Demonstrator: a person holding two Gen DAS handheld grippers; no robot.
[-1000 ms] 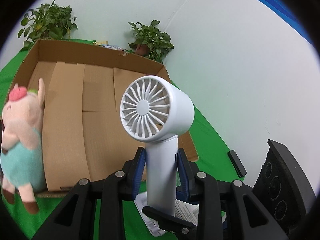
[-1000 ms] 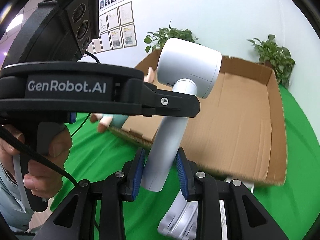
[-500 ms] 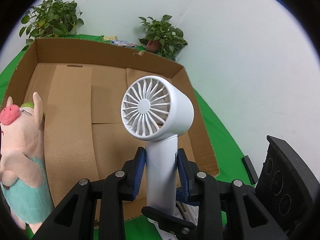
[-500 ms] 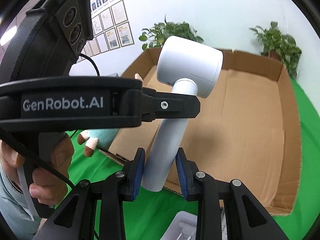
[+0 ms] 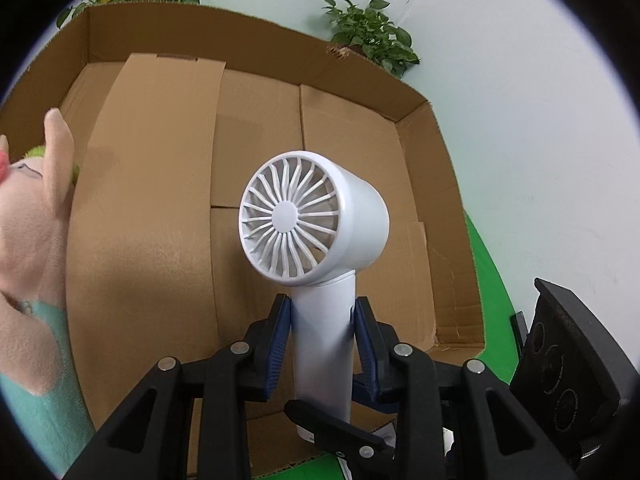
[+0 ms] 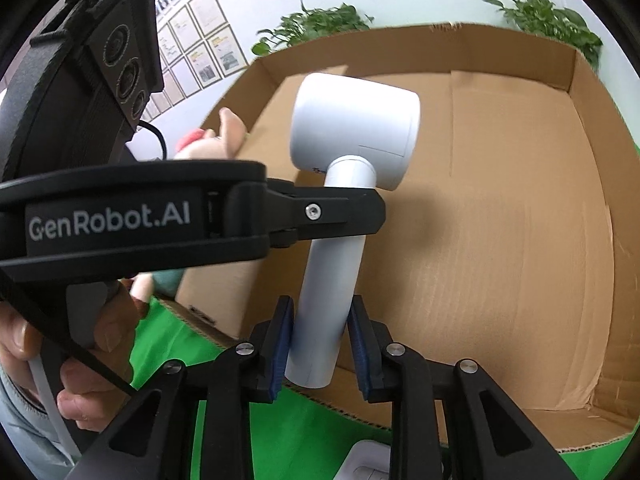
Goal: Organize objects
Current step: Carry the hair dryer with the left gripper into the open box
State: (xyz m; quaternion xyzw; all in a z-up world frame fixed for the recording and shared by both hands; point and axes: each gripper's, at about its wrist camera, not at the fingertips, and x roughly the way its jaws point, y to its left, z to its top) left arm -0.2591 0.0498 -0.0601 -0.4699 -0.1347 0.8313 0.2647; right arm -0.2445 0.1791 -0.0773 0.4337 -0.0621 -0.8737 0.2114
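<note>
A white handheld fan [image 5: 316,240] is held upright over an open cardboard box [image 5: 160,208]. My left gripper [image 5: 323,340] is shut on the fan's handle, blue pads on both sides. My right gripper [image 6: 320,344] is shut on the lower end of the same handle [image 6: 324,308], and the left gripper crosses in front of it higher up. The fan's round head [image 6: 354,128] faces away in the right wrist view. A pink plush pig [image 5: 28,248] in a teal outfit leans at the box's left edge.
The box [image 6: 520,240] lies on a green cloth [image 6: 172,352] with low walls all round. Potted plants [image 5: 368,36] stand behind it by the white wall. A white object [image 6: 368,464] lies on the cloth below the right gripper. A hand [image 6: 80,360] holds the left gripper.
Both grippers have carried the fan forward and over the box. The box now fills both views, and the pig has slid to the left edge.
</note>
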